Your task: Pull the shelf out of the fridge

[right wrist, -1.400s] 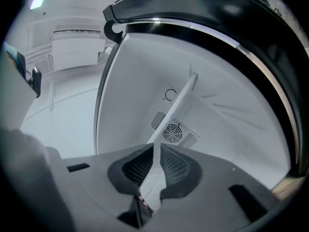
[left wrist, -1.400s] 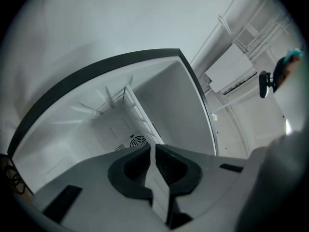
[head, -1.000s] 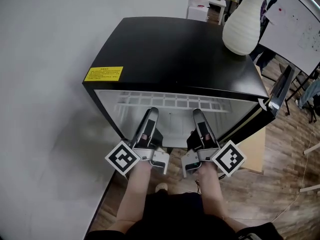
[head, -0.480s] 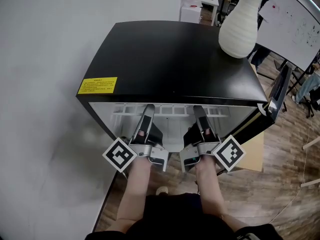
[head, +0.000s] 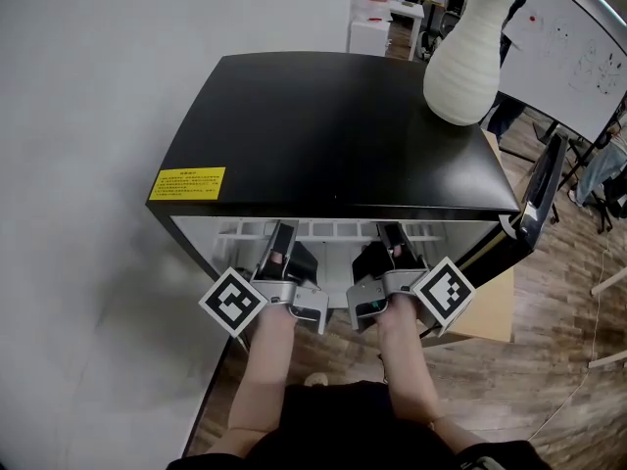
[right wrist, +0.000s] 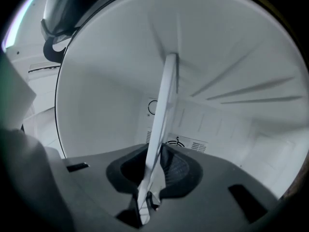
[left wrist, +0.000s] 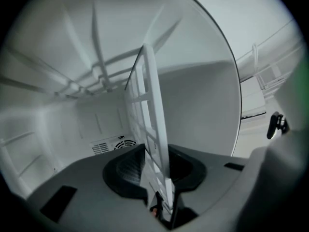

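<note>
While their jaws have just been closing, we see the left gripper (head: 281, 235) and the right gripper (head: 392, 234) each clamped on the near edge of the white shelf (head: 333, 230), which sits high inside the open black fridge (head: 333, 135).

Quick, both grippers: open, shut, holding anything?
Left gripper: jaws just closed, gripping the front edge of the shelf.
Right gripper: jaws just closed, gripping the same shelf edge.
</note>
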